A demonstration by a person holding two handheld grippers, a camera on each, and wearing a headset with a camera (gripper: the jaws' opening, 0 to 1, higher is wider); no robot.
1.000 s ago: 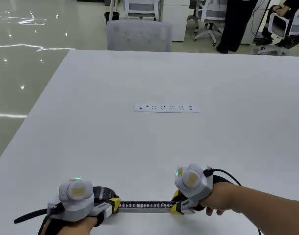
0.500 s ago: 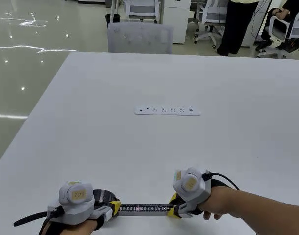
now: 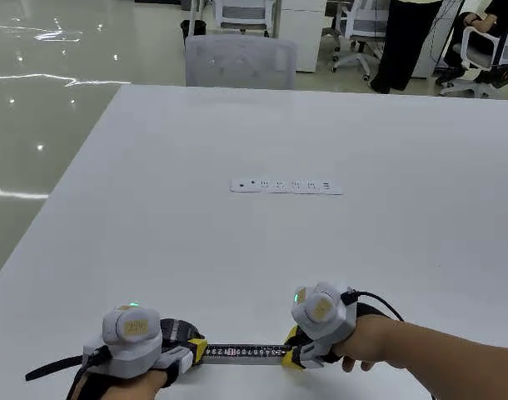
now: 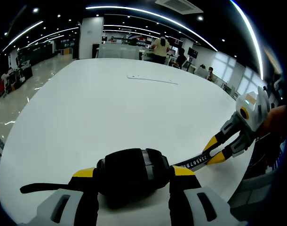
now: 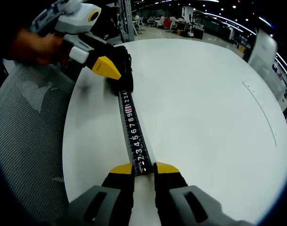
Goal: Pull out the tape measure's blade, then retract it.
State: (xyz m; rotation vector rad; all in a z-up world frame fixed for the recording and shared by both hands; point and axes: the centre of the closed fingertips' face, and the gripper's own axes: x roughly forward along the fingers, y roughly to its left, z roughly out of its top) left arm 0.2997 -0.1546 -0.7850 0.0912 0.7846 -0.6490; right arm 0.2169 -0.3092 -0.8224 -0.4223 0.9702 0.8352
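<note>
The black tape measure case point(image 3: 177, 333) lies near the table's front edge, and my left gripper point(image 3: 187, 352) is shut on it. In the left gripper view the case point(image 4: 129, 174) sits between the yellow-tipped jaws of the left gripper point(image 4: 134, 172). The blade point(image 3: 244, 353) runs flat along the table to the right gripper point(image 3: 287, 357). In the right gripper view the right gripper point(image 5: 143, 168) is shut on the end of the numbered blade point(image 5: 131, 125), which leads back to the case point(image 5: 121, 70) and the left gripper point(image 5: 105, 66).
A white power strip point(image 3: 286, 186) lies mid-table on the white table point(image 3: 321, 133). A grey chair point(image 3: 240, 60) stands at the far edge, with a person and office chairs beyond. A mesh chair back point(image 5: 30, 136) is close behind the front edge.
The right gripper has moved a little left toward the case, so the stretch of blade showing is slightly shorter. The left gripper has stayed in place.
</note>
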